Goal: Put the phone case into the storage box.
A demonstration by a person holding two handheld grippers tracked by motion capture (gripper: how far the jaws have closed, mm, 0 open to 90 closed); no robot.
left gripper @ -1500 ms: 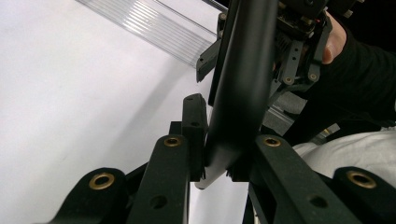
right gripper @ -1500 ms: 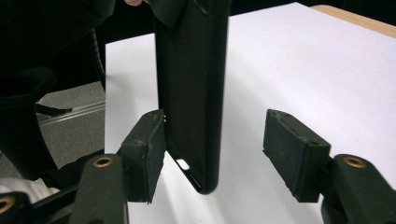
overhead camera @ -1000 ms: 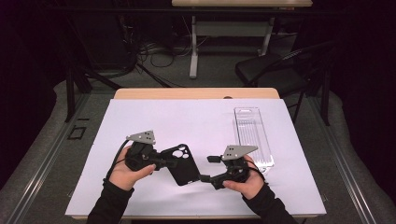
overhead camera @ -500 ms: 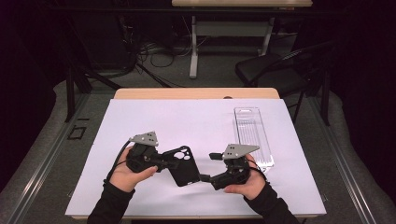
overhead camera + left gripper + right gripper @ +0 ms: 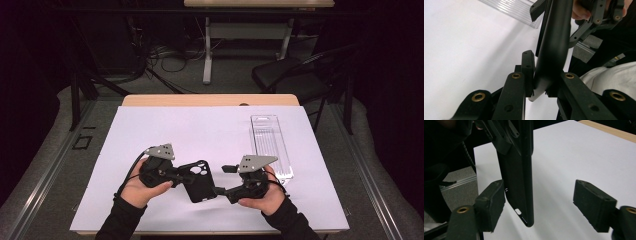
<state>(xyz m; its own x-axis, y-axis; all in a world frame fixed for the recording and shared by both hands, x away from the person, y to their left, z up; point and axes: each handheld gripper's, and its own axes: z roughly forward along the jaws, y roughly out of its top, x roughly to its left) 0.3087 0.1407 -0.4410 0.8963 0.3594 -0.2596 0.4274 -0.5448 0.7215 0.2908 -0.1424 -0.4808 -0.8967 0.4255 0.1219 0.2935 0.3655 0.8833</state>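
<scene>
Little has shifted since the earlier frames: both hands stay low over the near middle of the white table cover [image 5: 150,135], and the black phone case [image 5: 199,180] still hangs between them, tilted a touch more; the right gripper's jaws have just been closing, with the case's lower end between them. The left gripper [image 5: 176,172] pinches the case's upper edge, pads pressed on both faces, seen close in the left gripper view [image 5: 541,86]; the right gripper [image 5: 539,206] stands spread, one pad just beside the case [image 5: 520,182], the other well apart. The right gripper view shows the port cutouts along the case's bottom edge; the high view shows the camera opening. A clear plastic tray [image 5: 270,142] lies near the right hand, close to the cover's right edge; open cover stretches ahead and to the left.
</scene>
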